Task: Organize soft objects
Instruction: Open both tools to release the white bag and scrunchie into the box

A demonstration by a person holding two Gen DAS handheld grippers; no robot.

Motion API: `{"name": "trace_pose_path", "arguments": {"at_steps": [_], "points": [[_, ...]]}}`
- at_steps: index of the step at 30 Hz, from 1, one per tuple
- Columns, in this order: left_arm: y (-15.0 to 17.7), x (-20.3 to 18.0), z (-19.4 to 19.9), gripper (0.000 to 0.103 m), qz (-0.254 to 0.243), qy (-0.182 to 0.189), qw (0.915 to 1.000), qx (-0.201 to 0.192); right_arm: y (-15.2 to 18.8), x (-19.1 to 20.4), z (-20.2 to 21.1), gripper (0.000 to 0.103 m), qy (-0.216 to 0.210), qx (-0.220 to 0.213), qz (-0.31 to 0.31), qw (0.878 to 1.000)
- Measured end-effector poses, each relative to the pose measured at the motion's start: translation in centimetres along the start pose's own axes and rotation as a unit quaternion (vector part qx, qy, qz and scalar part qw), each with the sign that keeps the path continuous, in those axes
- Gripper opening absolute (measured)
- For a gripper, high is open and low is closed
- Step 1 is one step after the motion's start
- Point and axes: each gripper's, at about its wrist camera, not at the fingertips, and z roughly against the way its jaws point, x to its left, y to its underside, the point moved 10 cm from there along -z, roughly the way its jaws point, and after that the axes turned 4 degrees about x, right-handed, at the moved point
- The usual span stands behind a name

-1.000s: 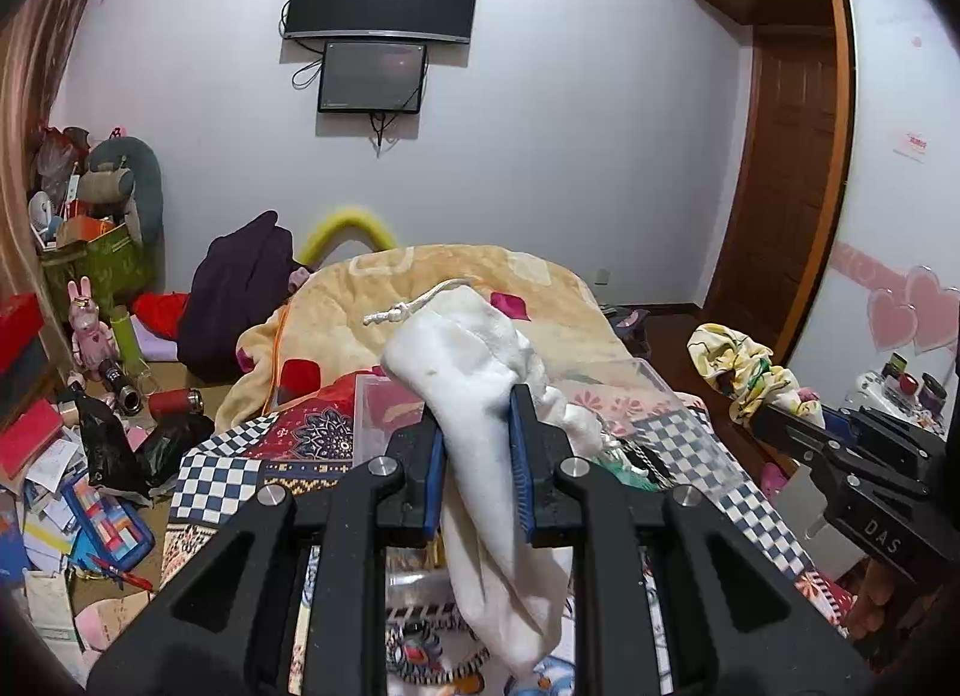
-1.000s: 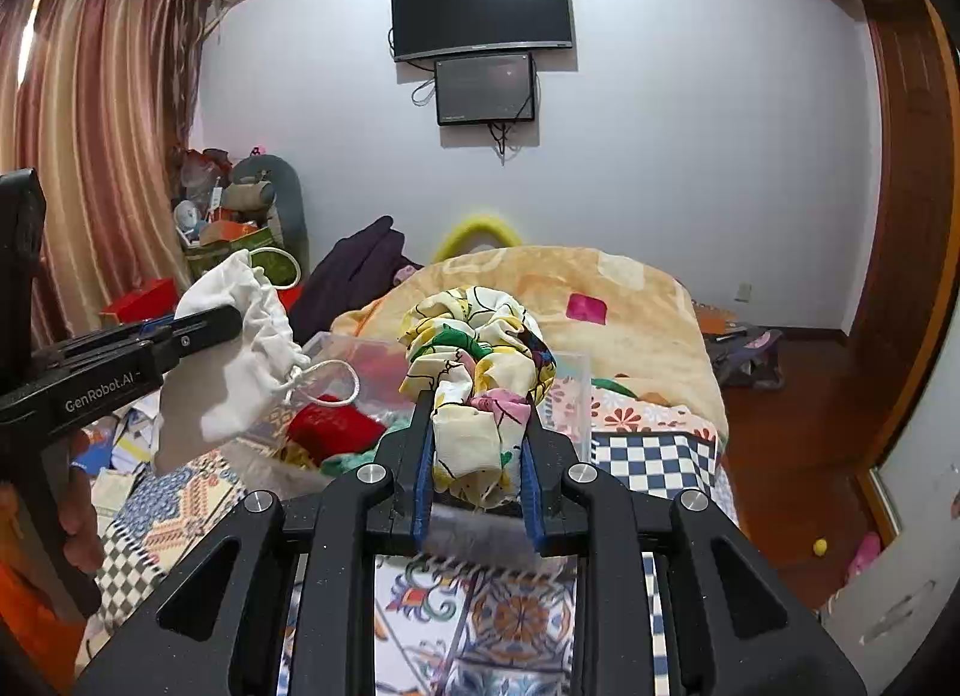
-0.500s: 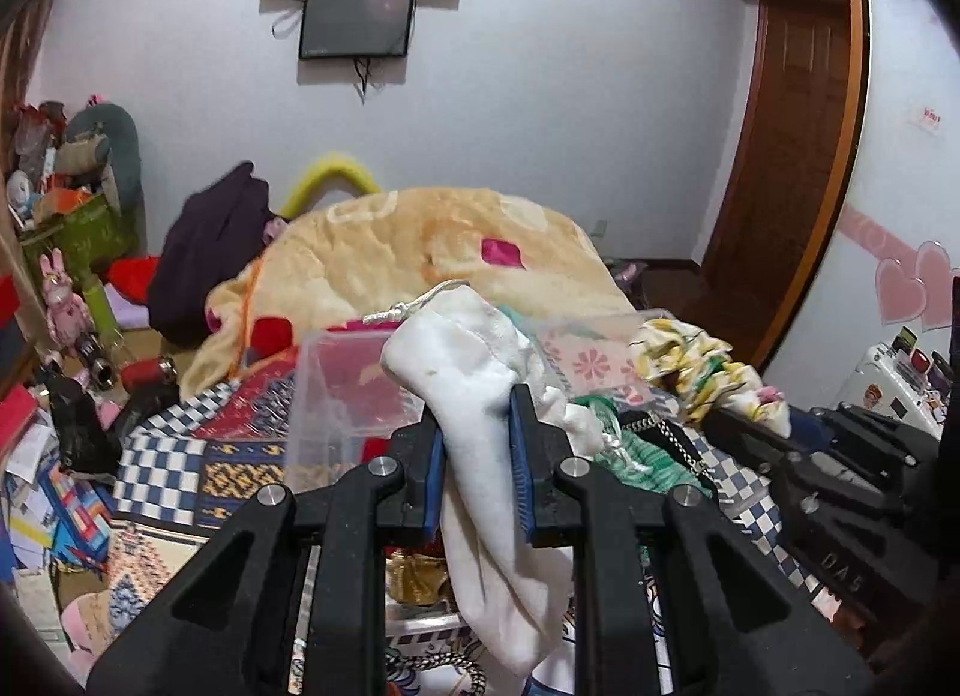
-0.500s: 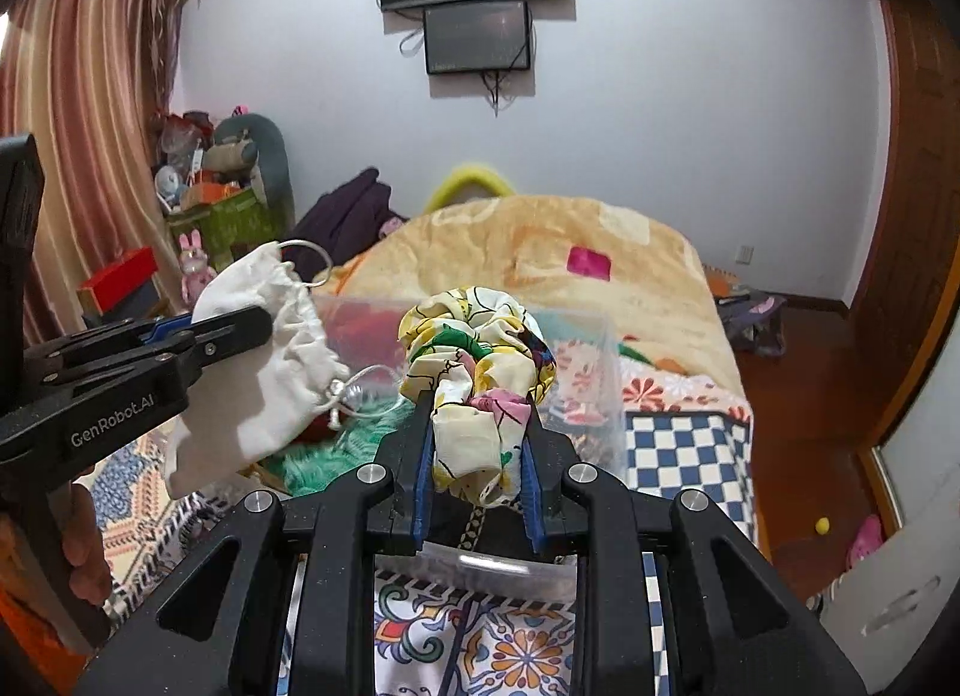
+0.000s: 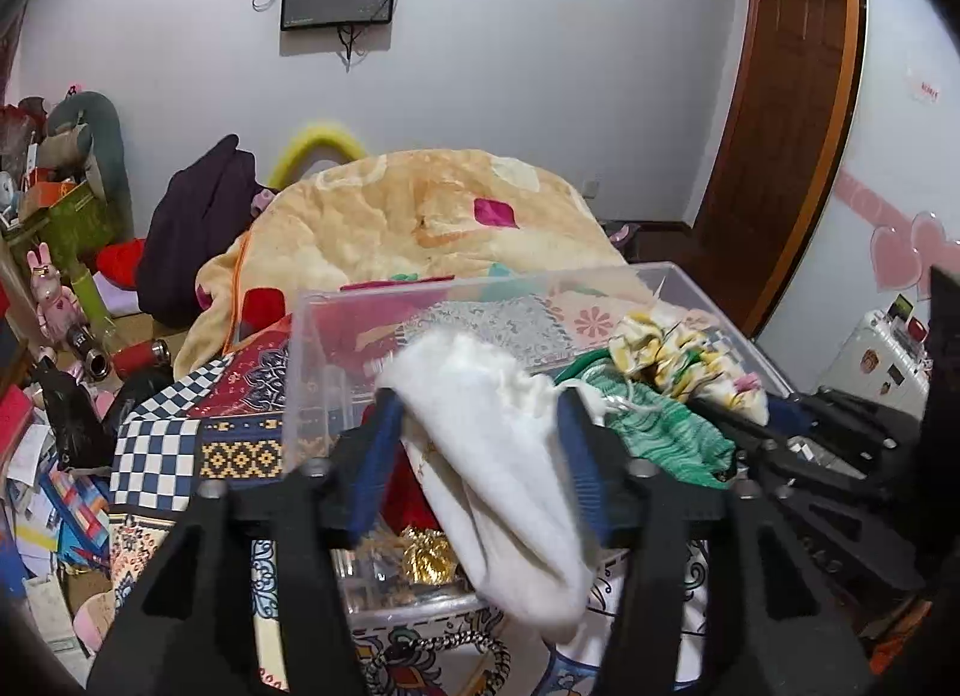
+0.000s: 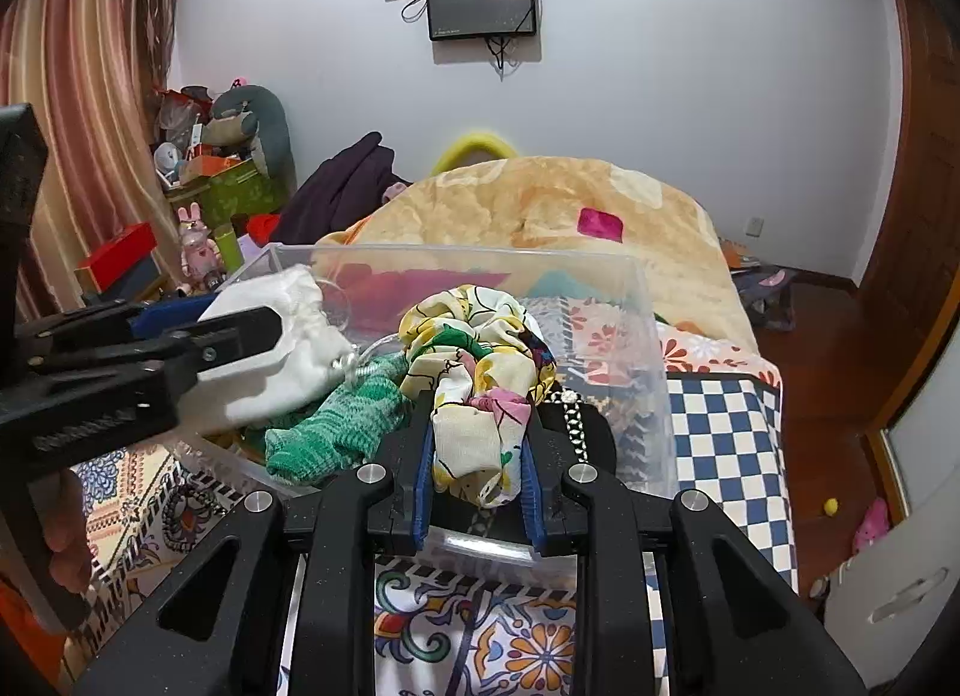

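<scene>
A clear plastic bin (image 5: 336, 300) (image 6: 636, 300) stands on the patterned bedspread. My left gripper (image 5: 480, 414) is open over the bin, and the white drawstring pouch (image 5: 498, 444) (image 6: 282, 348) lies loose between its spread fingers. My right gripper (image 6: 477, 444) is opening, its pads slightly apart around the floral scrunchie (image 6: 474, 360) (image 5: 678, 354), which rests over the bin's near rim. A green knit cloth (image 6: 336, 420) (image 5: 666, 438) lies in the bin between the two items.
A peach blanket (image 5: 420, 210) is heaped behind the bin. A checkered, patterned spread (image 6: 720, 426) covers the bed. Clutter, toys and boxes (image 5: 54, 336) fill the floor at left. A wooden door (image 5: 780, 96) stands at right.
Both grippers came down and forward to the bin. My left jaws spread wide, letting go of the white pouch. My right jaws loosened around the scrunchie.
</scene>
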Motion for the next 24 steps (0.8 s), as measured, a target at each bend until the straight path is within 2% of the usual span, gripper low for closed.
{"name": "trace_pose_path", "arguments": {"at_steps": [2,5,6,10,12,18,24], "points": [[-0.2,0.1,0.9,0.06,-0.003,0.0,0.9999,-0.011,0.0,0.0,-0.1,0.022,0.003,0.002,0.004,1.0],[-0.1,0.3,2.5,0.073,-0.011,-0.005,0.9997,-0.02,0.2,0.0,-0.1,0.024,0.004,0.006,0.008,1.0],[0.1,0.4,2.9,0.078,-0.01,-0.006,0.9997,-0.023,0.3,-0.1,-0.1,0.028,0.005,0.009,0.009,1.0],[1.4,1.1,4.0,0.081,-0.012,-0.001,0.9998,-0.015,0.4,-0.3,0.7,0.041,0.005,0.002,0.007,1.0],[2.5,1.6,4.1,0.084,-0.012,-0.003,0.9999,-0.005,0.3,-0.5,1.2,0.045,0.004,-0.004,0.006,1.0],[6.7,2.2,3.5,0.085,-0.035,-0.016,0.9986,0.036,0.1,-0.6,2.5,0.052,0.012,-0.017,0.016,1.0],[10.5,2.8,1.3,0.085,-0.038,-0.027,0.9951,0.088,0.5,-0.5,3.1,0.052,0.008,-0.019,0.017,1.0]]}}
